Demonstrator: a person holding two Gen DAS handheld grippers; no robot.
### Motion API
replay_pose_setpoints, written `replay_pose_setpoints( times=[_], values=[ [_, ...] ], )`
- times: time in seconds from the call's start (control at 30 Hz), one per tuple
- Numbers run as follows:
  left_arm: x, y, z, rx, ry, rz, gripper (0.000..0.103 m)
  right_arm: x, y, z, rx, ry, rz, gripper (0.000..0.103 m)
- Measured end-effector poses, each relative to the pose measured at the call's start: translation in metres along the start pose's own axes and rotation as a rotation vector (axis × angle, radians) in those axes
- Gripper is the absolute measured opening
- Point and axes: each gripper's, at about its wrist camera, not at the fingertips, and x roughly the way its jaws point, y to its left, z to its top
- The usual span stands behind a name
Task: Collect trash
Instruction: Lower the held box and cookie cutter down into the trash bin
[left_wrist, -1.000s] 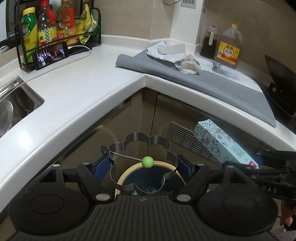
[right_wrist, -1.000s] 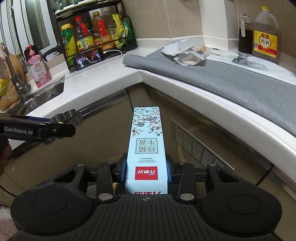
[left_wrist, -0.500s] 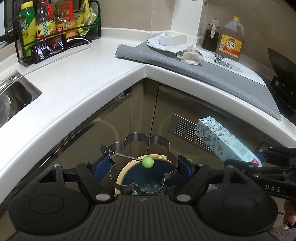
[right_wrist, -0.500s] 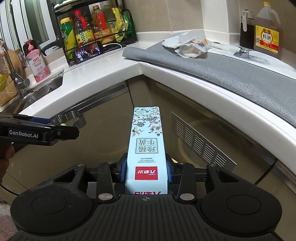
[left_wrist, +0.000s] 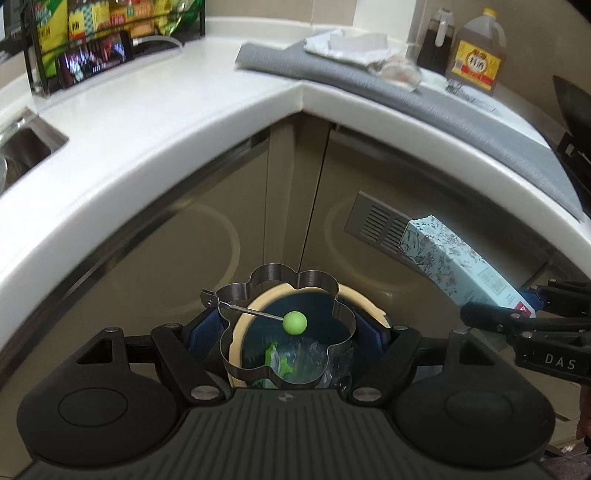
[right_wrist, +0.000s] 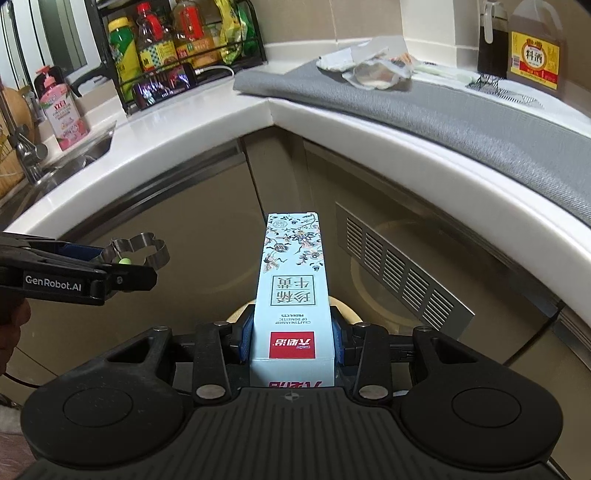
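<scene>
My left gripper (left_wrist: 288, 328) is shut on a flower-shaped metal ring mould (left_wrist: 275, 274) with a green ball handle (left_wrist: 294, 322). It hangs right over a round bin with a cream rim (left_wrist: 366, 297), which holds a green wrapper and clear plastic. My right gripper (right_wrist: 293, 343) is shut on a long light-blue floral box (right_wrist: 291, 273); the bin's rim (right_wrist: 236, 314) peeks out beneath it. In the left wrist view the box (left_wrist: 461, 262) slants in from the right. In the right wrist view the left gripper (right_wrist: 110, 258) and its mould (right_wrist: 147, 245) are at the left.
A white corner countertop (left_wrist: 177, 122) curves above the cabinet doors and a vent grille (right_wrist: 399, 269). A grey mat (right_wrist: 461, 114) carries crumpled wrappers (right_wrist: 373, 72) beside a cooking-wine jug (right_wrist: 533, 59). A bottle rack (right_wrist: 177, 48), a phone and a sink (right_wrist: 74, 155) are at the left.
Both grippers have sunk toward the bin with their loads still held. The counter has slid up in both views and more of the bin's inside shows through the mould.
</scene>
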Motion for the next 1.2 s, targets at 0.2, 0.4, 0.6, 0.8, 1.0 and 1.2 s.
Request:
replay_pose_setpoints(
  times=[0.2,0.4,0.6,0.8,1.0,1.2],
  values=[
    [0.026,0.001,-0.003,-0.001,0.038,0.013,0.081,0.022,0.0,-0.006,-0.023,0.047,-0.017,0.042],
    [0.054,-0.001,-0.006,0.011,0.086,0.0,0.081,0.052,0.003,-0.012,-0.057,0.138,-0.02,0.042],
    [0.087,0.003,-0.011,0.012,0.173,-0.041,0.081,0.083,0.007,-0.018,-0.083,0.224,-0.03,0.042],
    [0.115,0.008,-0.019,0.012,0.231,-0.047,0.081,0.111,0.011,-0.018,-0.116,0.288,-0.041,0.042],
    [0.142,0.009,-0.026,0.007,0.295,-0.046,0.081,0.141,0.008,-0.025,-0.119,0.362,-0.059,0.042],
    [0.169,0.018,-0.025,-0.031,0.367,-0.079,0.081,0.167,0.003,-0.027,-0.093,0.417,-0.07,0.042]
  ],
)
